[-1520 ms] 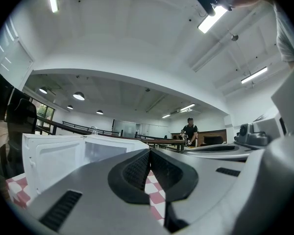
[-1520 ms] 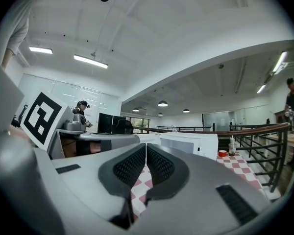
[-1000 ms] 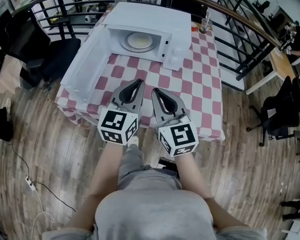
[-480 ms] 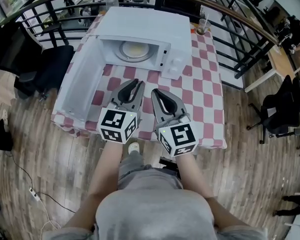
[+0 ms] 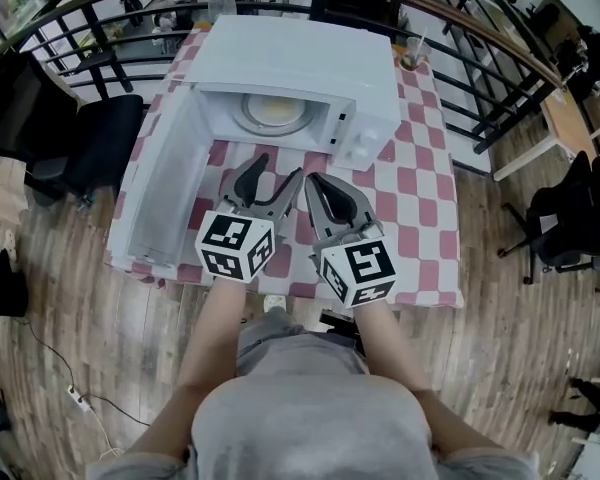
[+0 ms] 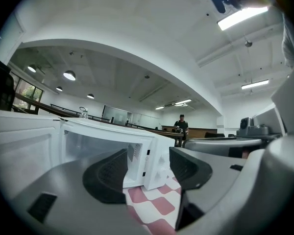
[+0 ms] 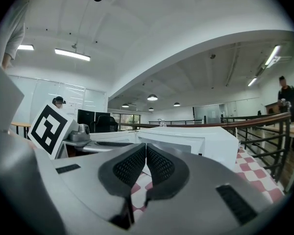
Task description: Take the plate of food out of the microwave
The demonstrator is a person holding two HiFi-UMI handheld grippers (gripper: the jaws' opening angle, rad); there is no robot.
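Seen from the head view, the plate of food (image 5: 274,113) sat well inside the white microwave (image 5: 290,63), whose door (image 5: 165,193) hung wide open to the left over the red-checked tablecloth (image 5: 420,198). The left gripper (image 5: 277,168) and right gripper (image 5: 317,181) hovered side by side just short of the opening, touching nothing. In the left gripper view, the left gripper's fingers (image 6: 108,175) stood spread and were opening, with only the tablecloth (image 6: 152,199) and the microwave's front corner (image 6: 147,165) showing between them; the plate could not be made out from there. In the right gripper view, the right gripper's pads (image 7: 130,168) were pressed together on nothing, and the microwave (image 7: 186,141) stood beyond them. The plate looked rigid, smooth and breakable, probably of moderate weight and possibly warm, so a slip or a knock on the cavity's edge seemed the main hazard. The best hold appeared to be the near rim, pinched clear of the turntable beneath, with the plate kept level so the food would not slide as it came out.
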